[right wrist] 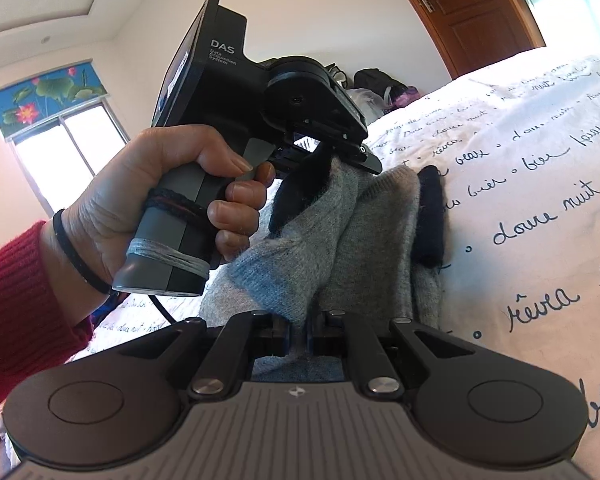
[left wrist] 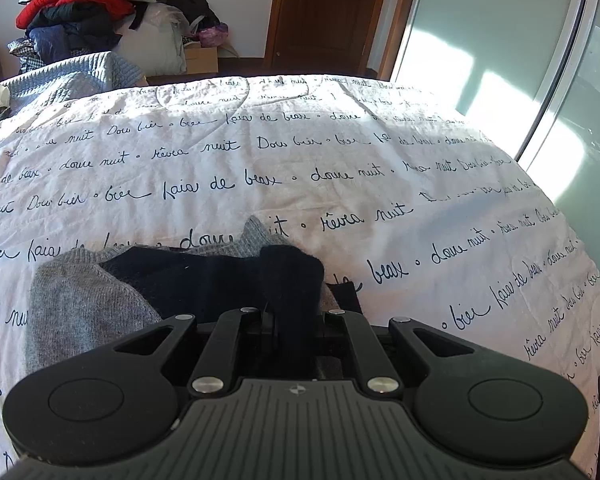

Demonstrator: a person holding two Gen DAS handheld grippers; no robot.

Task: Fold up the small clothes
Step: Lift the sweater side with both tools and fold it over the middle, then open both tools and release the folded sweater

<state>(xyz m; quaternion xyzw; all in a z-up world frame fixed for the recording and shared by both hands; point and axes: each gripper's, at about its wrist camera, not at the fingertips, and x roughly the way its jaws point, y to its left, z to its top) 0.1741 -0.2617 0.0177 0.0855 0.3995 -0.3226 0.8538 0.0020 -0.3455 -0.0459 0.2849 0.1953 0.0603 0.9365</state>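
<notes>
Grey-navy sock (right wrist: 300,248) pinched by both claws, left (right wrist: 324,156), right (right wrist: 298,336); device marked "DAS"; quilt (left wrist: 340,152) reads "douce nuit".

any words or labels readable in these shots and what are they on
"DAS" on the left gripper body, in the right wrist view.
Three small lines under it look like "Data Acquisition System", barely legible.
"douce nuit", "bien", "de beaux" and "rêves" in repeated cursive on the bedspread; the rest is too looped or distorted to read.
Nothing readable on the grey sock.
</notes>
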